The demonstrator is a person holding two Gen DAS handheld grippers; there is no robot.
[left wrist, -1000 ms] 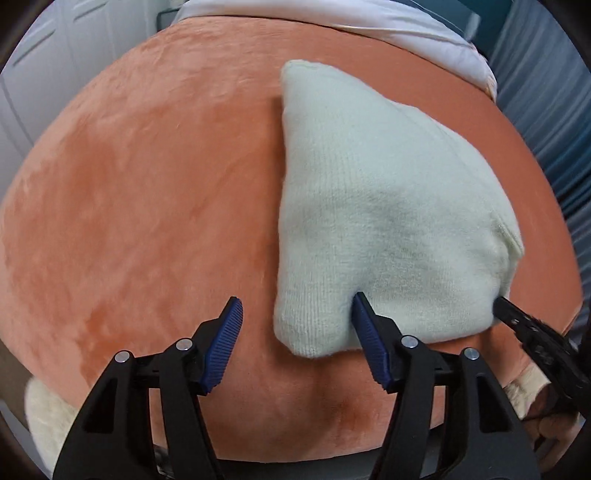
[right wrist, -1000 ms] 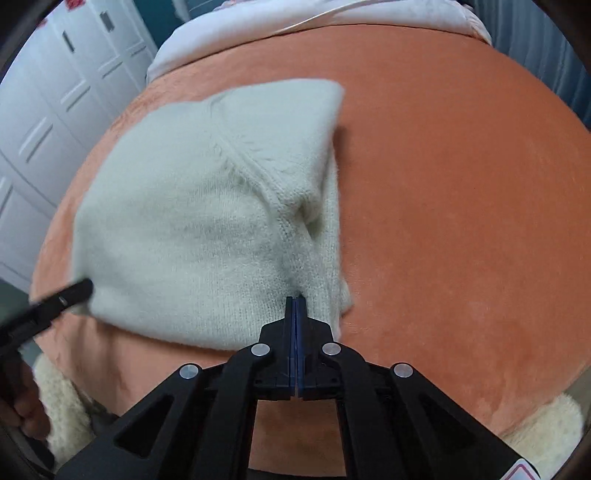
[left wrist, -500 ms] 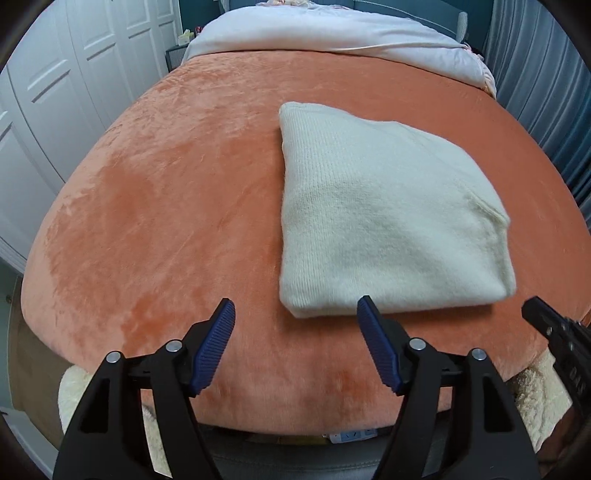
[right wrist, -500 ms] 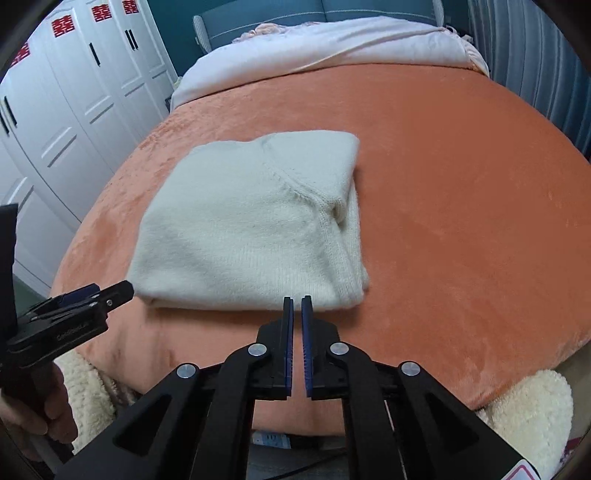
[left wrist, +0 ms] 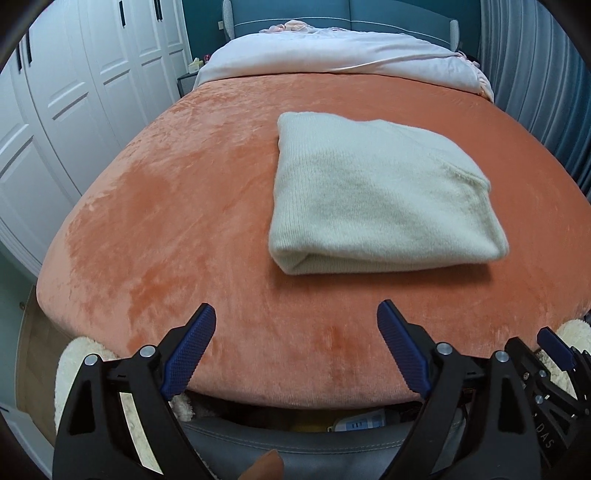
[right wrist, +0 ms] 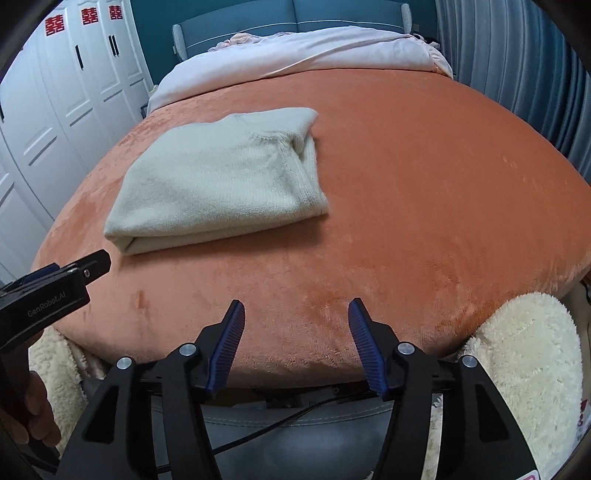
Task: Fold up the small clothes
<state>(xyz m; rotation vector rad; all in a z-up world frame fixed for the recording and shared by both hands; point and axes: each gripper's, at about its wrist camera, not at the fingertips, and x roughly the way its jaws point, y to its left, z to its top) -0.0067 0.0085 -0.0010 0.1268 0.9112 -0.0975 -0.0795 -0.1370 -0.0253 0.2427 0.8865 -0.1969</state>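
A cream knitted garment (left wrist: 376, 192) lies folded into a thick rectangle on the orange plush bed cover (left wrist: 177, 206); it also shows in the right wrist view (right wrist: 221, 181). My left gripper (left wrist: 295, 332) is open and empty, held back over the near edge of the bed, clear of the garment. My right gripper (right wrist: 295, 325) is open and empty, also back at the near edge, to the right of the garment. Each gripper shows at the edge of the other's view.
A pale pink duvet (left wrist: 340, 55) lies across the far end of the bed against a teal headboard (right wrist: 295, 14). White wardrobe doors (left wrist: 55, 110) stand on the left. Grey curtains (right wrist: 517, 55) hang on the right. A fluffy cream rug (right wrist: 524, 354) lies below the bed's near edge.
Both grippers pulled back from the garment toward the near edge of the bed. The right gripper, shut at the garment's edge before, has opened. The garment now lies alone.
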